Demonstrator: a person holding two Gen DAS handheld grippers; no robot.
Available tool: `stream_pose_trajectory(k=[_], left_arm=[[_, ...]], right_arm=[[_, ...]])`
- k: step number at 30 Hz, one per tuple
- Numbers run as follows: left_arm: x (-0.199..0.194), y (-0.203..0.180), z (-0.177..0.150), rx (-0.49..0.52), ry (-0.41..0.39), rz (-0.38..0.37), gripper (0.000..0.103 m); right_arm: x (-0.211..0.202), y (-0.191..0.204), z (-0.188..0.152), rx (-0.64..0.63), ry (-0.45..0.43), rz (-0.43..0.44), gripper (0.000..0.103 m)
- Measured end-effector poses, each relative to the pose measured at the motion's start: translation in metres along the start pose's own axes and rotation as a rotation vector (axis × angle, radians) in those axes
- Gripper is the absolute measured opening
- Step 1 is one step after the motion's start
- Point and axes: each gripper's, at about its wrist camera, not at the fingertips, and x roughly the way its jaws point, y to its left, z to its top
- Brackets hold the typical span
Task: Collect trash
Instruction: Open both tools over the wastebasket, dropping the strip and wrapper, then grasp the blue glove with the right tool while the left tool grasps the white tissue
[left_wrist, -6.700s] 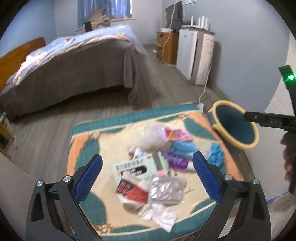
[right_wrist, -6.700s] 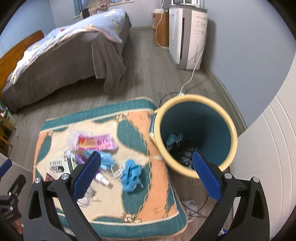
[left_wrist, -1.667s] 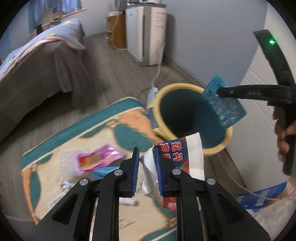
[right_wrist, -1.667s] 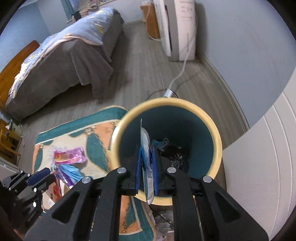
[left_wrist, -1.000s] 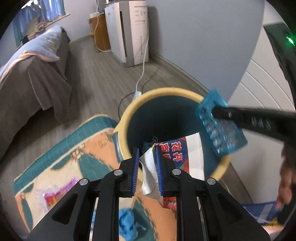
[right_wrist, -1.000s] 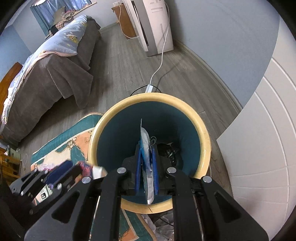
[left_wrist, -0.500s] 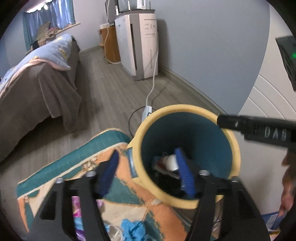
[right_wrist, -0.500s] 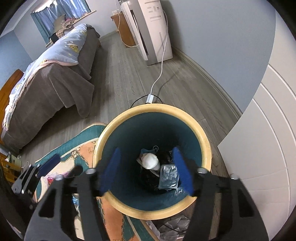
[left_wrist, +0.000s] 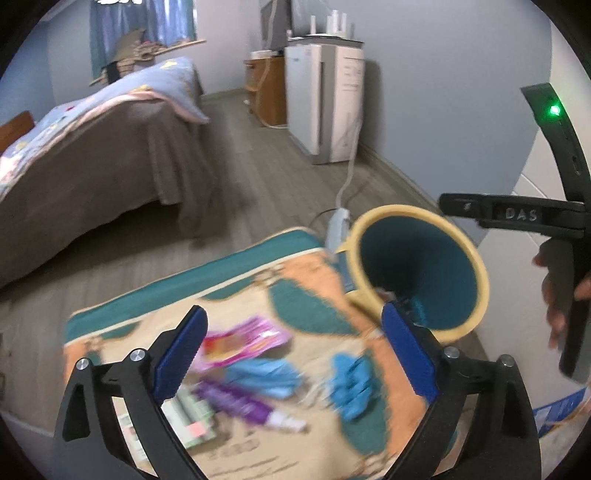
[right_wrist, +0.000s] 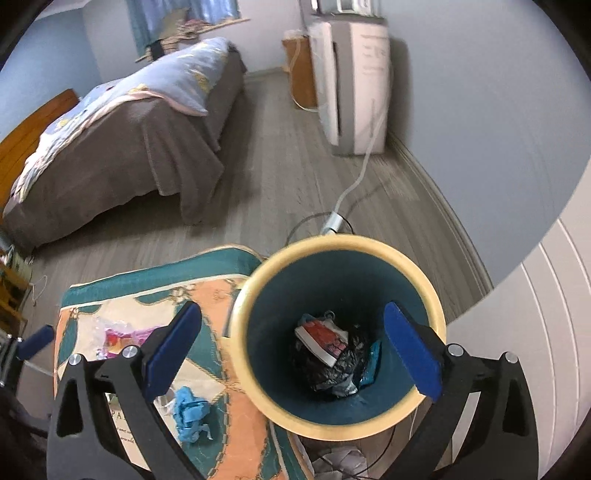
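Note:
The teal bin with a yellow rim (right_wrist: 341, 243) stands right of the patterned cushion (left_wrist: 295, 273); it also shows in the left wrist view (left_wrist: 476, 258). Inside lie a red and white packet (right_wrist: 321, 338), dark crumpled trash and a blue blister pack (right_wrist: 373, 360). My right gripper (right_wrist: 295, 349) is open and empty over the bin. My left gripper (left_wrist: 295, 356) is open and empty above the cushion, over a pink wrapper (left_wrist: 243, 339), a purple tube (left_wrist: 240, 400), blue crumpled pieces (left_wrist: 349, 380) and a white and green box (left_wrist: 188, 417).
A bed (right_wrist: 122, 140) stands at the back left. A white appliance (right_wrist: 354, 81) and its cable (right_wrist: 354, 188) are by the far wall. A white wall panel (right_wrist: 535, 314) rises to the right of the bin. Paper scraps (right_wrist: 343, 459) lie on the floor.
Both grippers have opened fully and dropped the red packet and the blister pack into the bin. My left gripper has swung back left over the cushion.

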Motion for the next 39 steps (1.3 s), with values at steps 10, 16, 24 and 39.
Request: stream_pose_trajectory(k=[10,16,24,39], left_arm=[[-0.058,0.079,-0.030,-0.048,0.002,0.118,0.097],[-0.060,0.117,-0.055,-0.144,0.009,0.177,0.097],[-0.049,0.147,-0.071,-0.113,0.039,0.208,0.097],[-0.010,0.170,-0.107,-0.206,0.197,0.146,0.097]], right_arm=[[-0.008,0.053,-0.025,-0.091,0.060,0.053,0.097],[0.003,0.079,-0.047,-0.063,0.122,-0.001,0.097],[0.033,0.111,-0.082,-0.021,0.198,-0.004,0.097],[0.083,0.128,-0.110,-0.078,0.350,-0.041,0.092]])
